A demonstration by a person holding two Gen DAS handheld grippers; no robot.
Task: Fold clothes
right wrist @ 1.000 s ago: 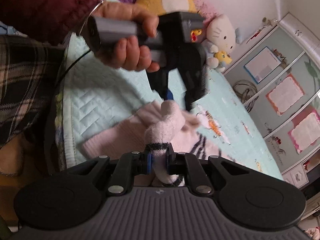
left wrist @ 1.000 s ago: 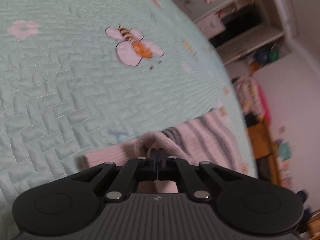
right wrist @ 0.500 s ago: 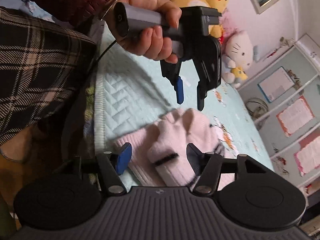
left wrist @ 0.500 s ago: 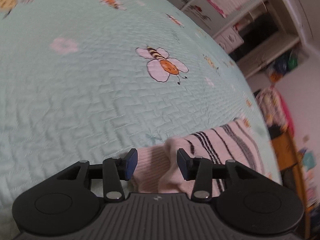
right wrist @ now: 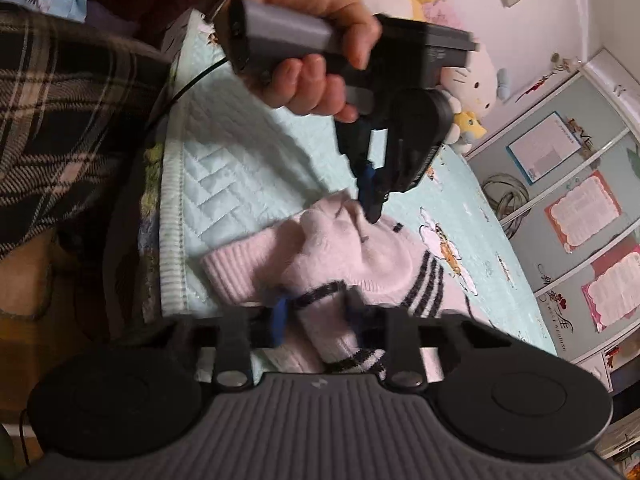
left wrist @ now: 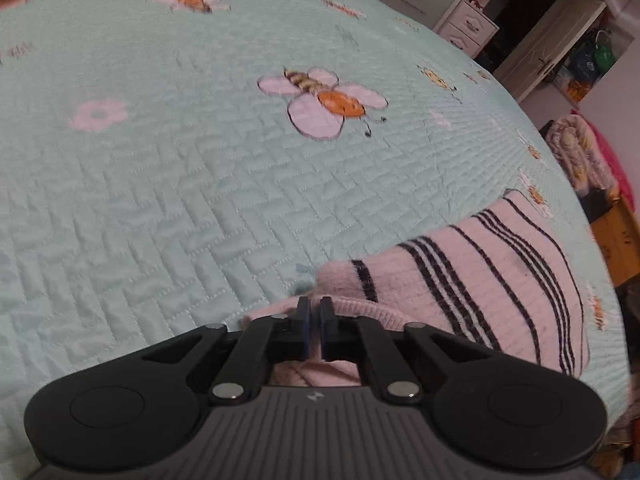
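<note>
A: What was seen in the left wrist view?

B: A mint quilted bedspread (left wrist: 168,200) was spread wide, a bee print (left wrist: 324,100) at twelve o'clock. The pink striped sweater (left wrist: 492,280) was laid at four o'clock. The left gripper (left wrist: 314,330) had just been closed, pinched on a fold of it.

A: And the right wrist view?

B: Plush toys (right wrist: 476,76) were propped at one o'clock. The right gripper (right wrist: 316,320) had just been clamped on the sweater's striped cuff.

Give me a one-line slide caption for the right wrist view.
Both grippers pinch a pink striped sweater on a mint quilt.
</note>
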